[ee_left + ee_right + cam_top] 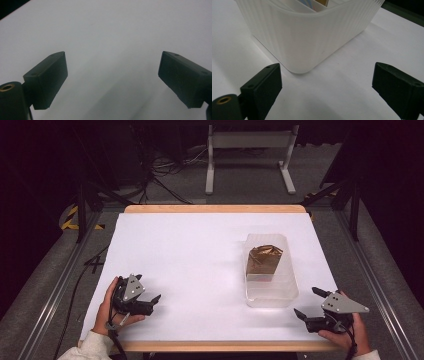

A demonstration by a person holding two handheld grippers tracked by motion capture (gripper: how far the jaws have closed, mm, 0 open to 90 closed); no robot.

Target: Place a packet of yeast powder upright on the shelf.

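A translucent white ribbed plastic bin [271, 292] stands on the white table, right of centre. A brown crumpled bag [263, 258] sits upright inside it, with something pink at its base. My left gripper [149, 299] rests near the front left of the table, held by a hand, jaws wide open over bare surface [113, 75]. My right gripper [308, 303] sits at the front right, open, just right of the bin's near corner. In the right gripper view the bin's corner [304, 45] is close ahead of the open gripper [327, 82], with nothing between the jaws.
The table [190, 265] is covered in white sheet with a wooden edge at the back. A white metal stand [250, 155] and cables lie on the floor beyond. Metal rails run along both sides of the table.
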